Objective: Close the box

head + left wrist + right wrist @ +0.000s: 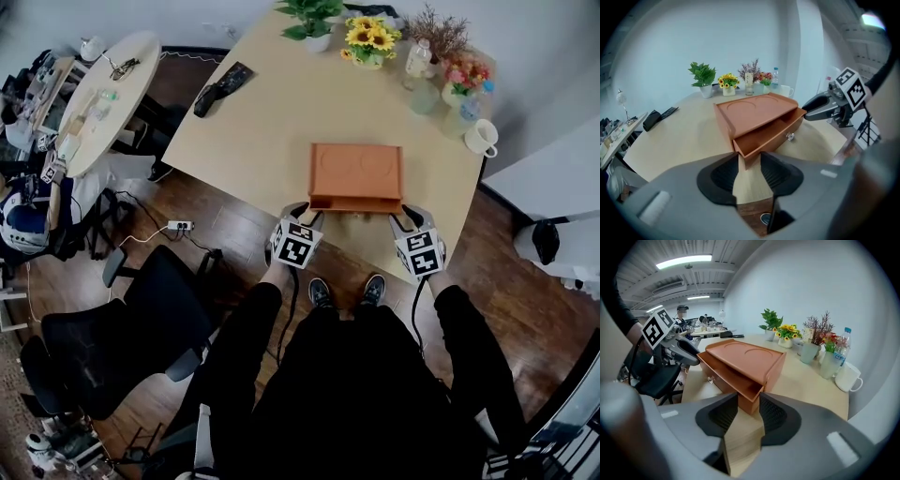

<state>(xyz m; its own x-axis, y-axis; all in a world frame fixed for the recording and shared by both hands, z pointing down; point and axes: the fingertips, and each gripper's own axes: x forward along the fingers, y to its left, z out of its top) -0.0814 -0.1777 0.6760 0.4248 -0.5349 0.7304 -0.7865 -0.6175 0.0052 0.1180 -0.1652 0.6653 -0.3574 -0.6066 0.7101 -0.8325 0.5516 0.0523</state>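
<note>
Orange-brown box (355, 174) sits at the desk's (262, 131) near edge, its drawer (356, 202) standing out toward you. Your left hand-held gripper (750, 157) and right hand-held gripper (749, 400), both closed, sit at the drawer's front corners.

One box (355, 173), one mug (482, 138), one bottle (418, 58)

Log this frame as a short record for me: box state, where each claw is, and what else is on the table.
box: orange-brown box on the table, near its front edge
drawer: drawer pulled partly out, not yet closed
left claw: left claw at one front corner of the drawer, shut
right claw: right claw at the other front corner, contact unclear
also on table: sunflowers, bottle, white mug, black remote
</note>
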